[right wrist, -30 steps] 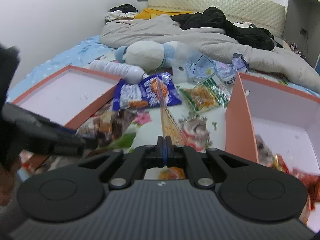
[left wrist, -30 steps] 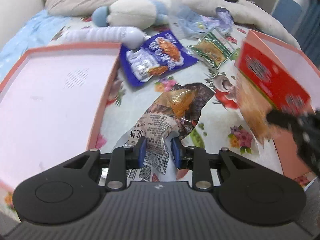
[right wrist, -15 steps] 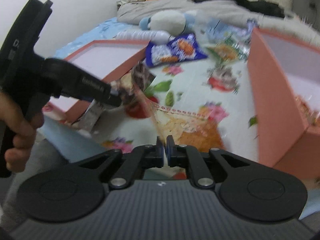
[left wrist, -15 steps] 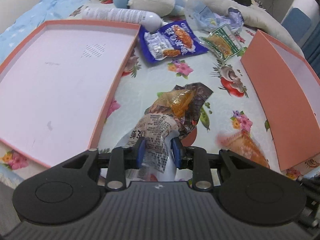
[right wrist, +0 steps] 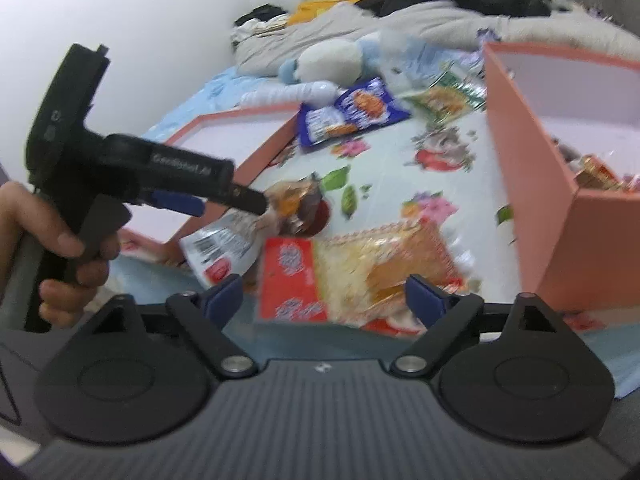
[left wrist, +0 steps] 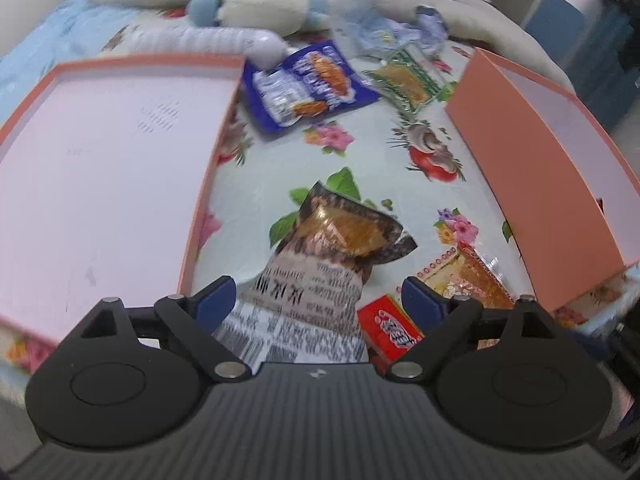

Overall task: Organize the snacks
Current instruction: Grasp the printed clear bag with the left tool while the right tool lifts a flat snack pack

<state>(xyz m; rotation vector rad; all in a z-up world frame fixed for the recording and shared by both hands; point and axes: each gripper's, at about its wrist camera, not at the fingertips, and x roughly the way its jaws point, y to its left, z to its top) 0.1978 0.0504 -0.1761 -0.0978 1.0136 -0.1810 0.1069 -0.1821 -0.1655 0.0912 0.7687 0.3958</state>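
Note:
My left gripper is open, its jaws wide apart around a brown and white printed snack pack lying on the floral sheet. My right gripper is open too, just behind a red and orange snack pack that lies flat on the sheet; that pack also shows in the left wrist view. The left gripper shows in the right wrist view, over the brown pack. A blue snack pack and a green one lie farther back.
A shallow pink-lined tray with orange walls lies left. A deeper orange box stands right, with snacks inside. A plush toy, a white bottle, crumpled plastic and bedding lie beyond.
Both grippers have opened. The brown pack has left the left gripper's hold, and the red and orange pack has left the right gripper's and now lies flat on the sheet.

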